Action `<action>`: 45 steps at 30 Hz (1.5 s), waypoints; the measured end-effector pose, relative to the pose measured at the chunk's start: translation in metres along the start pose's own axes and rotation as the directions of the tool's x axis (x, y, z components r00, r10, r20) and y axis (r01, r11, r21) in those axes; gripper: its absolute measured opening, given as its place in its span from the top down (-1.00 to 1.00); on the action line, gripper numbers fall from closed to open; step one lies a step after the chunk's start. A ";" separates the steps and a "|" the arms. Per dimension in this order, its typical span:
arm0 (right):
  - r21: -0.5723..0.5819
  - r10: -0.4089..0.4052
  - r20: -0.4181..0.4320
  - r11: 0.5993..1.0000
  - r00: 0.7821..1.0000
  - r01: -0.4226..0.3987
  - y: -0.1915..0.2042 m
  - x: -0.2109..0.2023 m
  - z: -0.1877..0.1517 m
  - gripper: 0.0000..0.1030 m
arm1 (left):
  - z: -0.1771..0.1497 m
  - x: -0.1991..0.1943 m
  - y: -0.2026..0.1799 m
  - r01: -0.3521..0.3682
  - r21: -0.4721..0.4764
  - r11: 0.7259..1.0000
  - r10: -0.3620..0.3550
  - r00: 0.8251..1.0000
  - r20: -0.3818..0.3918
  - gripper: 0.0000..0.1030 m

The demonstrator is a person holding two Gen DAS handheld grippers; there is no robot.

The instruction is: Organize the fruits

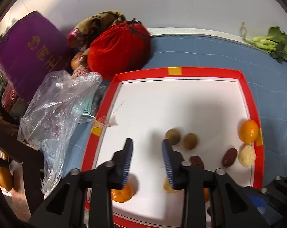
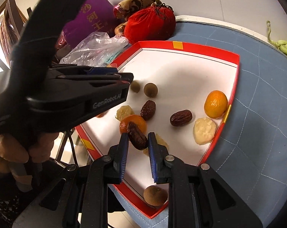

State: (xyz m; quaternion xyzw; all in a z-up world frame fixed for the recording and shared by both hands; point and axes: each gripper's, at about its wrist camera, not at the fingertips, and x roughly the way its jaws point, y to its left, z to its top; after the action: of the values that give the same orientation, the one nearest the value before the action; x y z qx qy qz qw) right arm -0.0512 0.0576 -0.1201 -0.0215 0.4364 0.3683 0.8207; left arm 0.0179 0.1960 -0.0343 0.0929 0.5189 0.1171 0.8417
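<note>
A red-rimmed white tray [image 1: 200, 70] [image 2: 200, 47] holds the fruit. My left gripper [image 1: 147, 141] hangs open over its near left part with nothing between the fingers. An orange [image 1: 122, 193] lies under its left finger. Two longans [image 1: 173, 136], dates [image 1: 229, 157], a second orange [image 1: 248, 131] and a pale peeled piece [image 1: 247, 155] lie to the right. My right gripper [image 2: 138, 136] stands open around a dark date [image 2: 136, 137], the pads just off its sides, above an orange [image 2: 133, 124]. A hand holds the left gripper [image 2: 131, 79] beside it. A brown longan [image 2: 155, 195] sits in the near corner.
The tray rests on a blue quilted mat [image 2: 257, 114]. A red pouch [image 1: 118, 49], a purple box [image 1: 33, 53] and a crumpled plastic bag [image 1: 57, 104] crowd the tray's far left. Green vegetables [image 1: 272, 43] lie at the far right edge.
</note>
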 end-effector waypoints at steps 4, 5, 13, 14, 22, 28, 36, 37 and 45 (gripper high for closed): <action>0.006 0.007 0.049 1.000 0.999 -0.007 -0.003 -0.019 0.004 0.33 | 0.005 -0.005 0.005 -0.004 -0.046 0.999 0.005 1.000 0.025 -0.12; 0.008 0.005 0.062 1.000 0.998 -0.005 -0.003 -0.022 0.006 0.33 | 0.007 -0.007 0.006 0.006 -0.065 0.998 -0.004 0.999 0.036 -0.19; 0.199 -0.099 0.199 0.978 0.975 0.058 -0.075 -0.103 0.029 0.29 | 0.023 -0.038 -0.011 0.140 -0.106 0.984 -0.121 0.978 0.169 -0.38; 0.229 -0.130 0.215 0.970 0.968 0.080 -0.089 -0.118 0.030 0.24 | 0.025 -0.042 -0.015 0.157 -0.097 0.983 -0.137 0.973 0.188 -0.40; 0.437 -0.486 0.173 0.818 0.857 0.375 -0.166 -0.195 -0.016 -0.10 | 0.028 -0.068 -0.100 0.357 -0.007 0.934 -0.348 0.915 0.207 -0.56; 0.504 -0.487 0.139 0.785 0.862 0.361 -0.184 -0.201 -0.035 -0.10 | 0.023 -0.076 -0.169 0.387 0.097 0.917 -0.399 0.893 0.207 -0.62; 0.476 -0.517 0.150 0.785 0.843 0.397 -0.177 -0.195 -0.029 -0.10 | 0.015 -0.065 -0.213 0.368 0.115 0.923 -0.383 0.905 0.186 -0.63; 0.471 -0.523 0.149 0.784 0.839 0.405 -0.176 -0.195 -0.030 -0.10 | 0.013 -0.065 -0.211 0.361 0.112 0.926 -0.377 0.907 0.188 -0.64; 0.492 -0.536 0.151 0.770 0.831 0.407 -0.181 -0.192 -0.033 -0.10 | 0.009 -0.066 -0.200 0.327 0.083 0.941 -0.337 0.921 0.195 -0.67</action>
State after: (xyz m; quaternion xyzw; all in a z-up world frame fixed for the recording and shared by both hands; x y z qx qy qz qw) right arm -0.0281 -0.1983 -0.0513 0.1072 0.3662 0.0392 0.9235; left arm 0.0177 -0.0150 -0.0295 0.0356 0.4395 -0.0503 0.8961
